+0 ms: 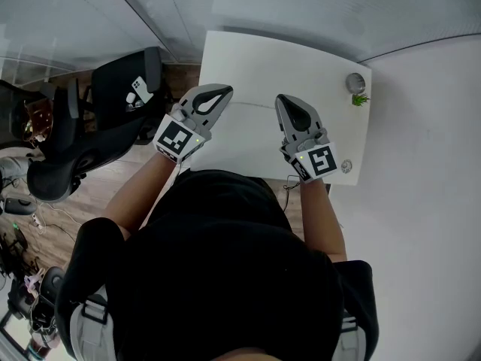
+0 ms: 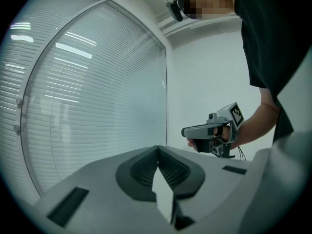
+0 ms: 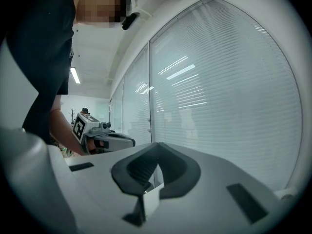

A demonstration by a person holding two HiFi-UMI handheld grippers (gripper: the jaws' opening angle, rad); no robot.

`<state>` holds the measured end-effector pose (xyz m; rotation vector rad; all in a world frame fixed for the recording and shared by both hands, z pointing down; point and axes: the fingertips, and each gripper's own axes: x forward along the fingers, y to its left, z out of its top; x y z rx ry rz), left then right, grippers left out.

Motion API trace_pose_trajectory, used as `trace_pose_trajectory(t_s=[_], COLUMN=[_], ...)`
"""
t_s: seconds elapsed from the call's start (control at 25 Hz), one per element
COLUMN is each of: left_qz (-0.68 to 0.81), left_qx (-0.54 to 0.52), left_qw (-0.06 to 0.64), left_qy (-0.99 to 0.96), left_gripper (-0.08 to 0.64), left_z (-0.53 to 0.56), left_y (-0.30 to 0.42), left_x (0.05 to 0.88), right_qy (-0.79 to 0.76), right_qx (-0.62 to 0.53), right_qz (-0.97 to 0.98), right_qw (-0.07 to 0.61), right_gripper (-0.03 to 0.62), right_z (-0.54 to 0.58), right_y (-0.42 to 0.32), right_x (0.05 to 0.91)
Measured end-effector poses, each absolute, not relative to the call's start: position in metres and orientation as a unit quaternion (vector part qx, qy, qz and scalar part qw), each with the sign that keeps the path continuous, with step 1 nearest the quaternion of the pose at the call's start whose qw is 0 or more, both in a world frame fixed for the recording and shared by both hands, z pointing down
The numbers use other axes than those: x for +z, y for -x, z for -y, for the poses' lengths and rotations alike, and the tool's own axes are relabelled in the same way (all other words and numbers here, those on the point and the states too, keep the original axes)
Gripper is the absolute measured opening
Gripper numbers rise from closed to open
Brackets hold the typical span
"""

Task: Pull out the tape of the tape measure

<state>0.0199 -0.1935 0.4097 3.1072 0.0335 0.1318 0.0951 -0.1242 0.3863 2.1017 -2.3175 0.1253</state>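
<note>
We hold the left gripper [image 1: 224, 92] and right gripper [image 1: 282, 101] level over the table [image 1: 255, 62], both clenched empty, seemingly idle, since no sure tape measure shows, perhaps the round grey thing [image 1: 355, 82] beyond the right gripper.

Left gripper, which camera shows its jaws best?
The left gripper view: it looks straight along the left gripper, whose jaws meet at the tips with nothing between. The head view shows it from above; the right gripper view shows it small, side-on.

Chair [image 1: 90, 126] left of table [image 1: 255, 66]; plant [image 1: 360, 99] at table's far-right corner; phone [image 1: 140, 89], perhaps, on chair.
</note>
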Motion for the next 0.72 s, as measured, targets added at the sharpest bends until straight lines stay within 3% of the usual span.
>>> trace_pose_trajectory(t_s=[0.72], left_qz=[0.009], left_qx=[0.034], left_qw=[0.009], left_qy=[-0.999], left_gripper=[0.011], left_z=[0.208], left_y=[-0.023], left_x=[0.399], right_qy=[-0.698], right_qx=[0.032], right_qz=[0.715], right_qw=[0.009], right_gripper=[0.0], right_z=[0.123], right_y=[-0.122], right_x=[0.381])
